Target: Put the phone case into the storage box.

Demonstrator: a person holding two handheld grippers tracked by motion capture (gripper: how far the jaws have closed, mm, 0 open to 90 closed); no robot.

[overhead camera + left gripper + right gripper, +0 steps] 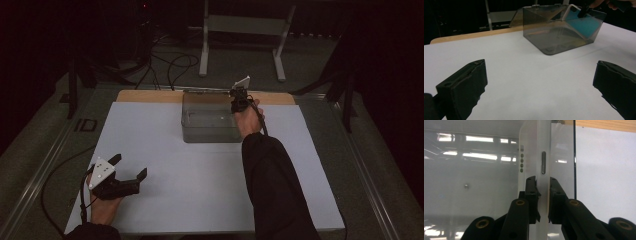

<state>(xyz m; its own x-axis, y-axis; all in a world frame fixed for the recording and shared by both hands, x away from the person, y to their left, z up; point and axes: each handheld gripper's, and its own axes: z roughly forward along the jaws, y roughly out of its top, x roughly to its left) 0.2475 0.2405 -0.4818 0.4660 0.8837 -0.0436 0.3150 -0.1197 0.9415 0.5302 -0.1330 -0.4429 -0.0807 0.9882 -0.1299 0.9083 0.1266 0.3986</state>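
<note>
High view: at the left, the left tongs [134, 166] rest low on the white tabletop [200, 190] near its front edge, held in the person's left hand [104, 210], their jaws spread wide with nothing between them. Toward the middle and far edge stands a clear smoky plastic box [210, 125], its lid swung open toward the wooden strip at the back. At the box's right wall the right tongs [239, 102] point down into it, the dark sleeve [275, 185] running back to the bottom of the frame.

In the left gripper view, the two black jaws stand far apart over bare tabletop, and the box [549, 37] sits ahead at the upper right; inside it leans a white-edged slab, seemingly a smartphone [584, 25], with a blue-green face, tilted against the right wall.

In the right gripper view, the right tongs [543, 197] are clamped narrowly on the thin white edge of the smartphone [541, 150], which stands upright with its side button and small holes showing, just beside the box's clear wall [564, 157].
</note>
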